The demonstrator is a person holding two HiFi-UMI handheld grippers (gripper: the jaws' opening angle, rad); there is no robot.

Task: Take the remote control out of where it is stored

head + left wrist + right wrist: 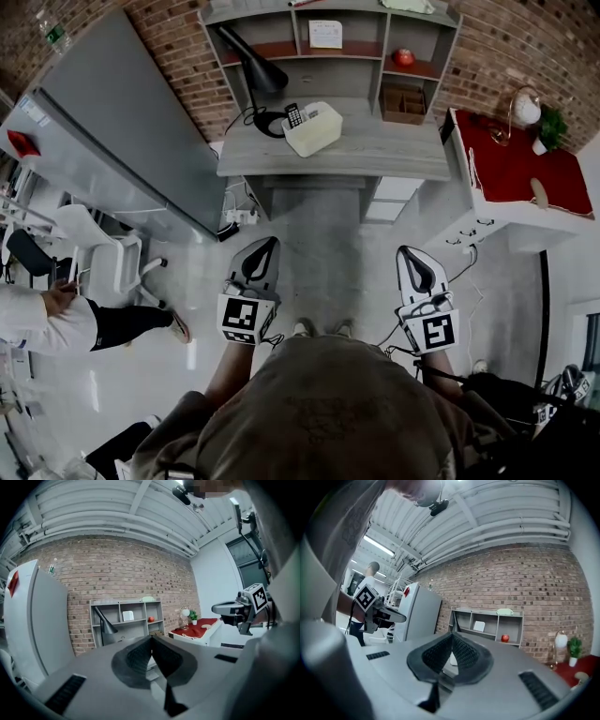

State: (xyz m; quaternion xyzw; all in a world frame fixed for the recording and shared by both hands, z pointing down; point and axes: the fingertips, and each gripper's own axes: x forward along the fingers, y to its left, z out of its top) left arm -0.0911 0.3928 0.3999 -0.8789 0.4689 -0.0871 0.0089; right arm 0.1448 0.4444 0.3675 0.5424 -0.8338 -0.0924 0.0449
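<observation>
Grey wooden tabletop [394, 150] dead ahead, and on it, left of the middle and toward the back edge, sits the cream rectangular storage box [317, 131]. Poking up from the box's left end, on the side of the black desk lamp [253, 70], is what looks like the slim dark plastic remote control [294, 114]. It's small from up here, so the pale buttons are my only real clue.

Expect it to be light and rigid, with smooth plastic sides that could slip. The exposed upper end is the place to pinch, across the narrow edges, then lift straight up so the box doesn't come along.

Now the tools. The left hand-held gripper [151, 639] has its jaws pressed together with nothing between them. The right hand-held gripper [452, 635] is the same, closed and empty. Both hang over the floor [319, 234], well apart from the tabletop, touching nothing.
</observation>
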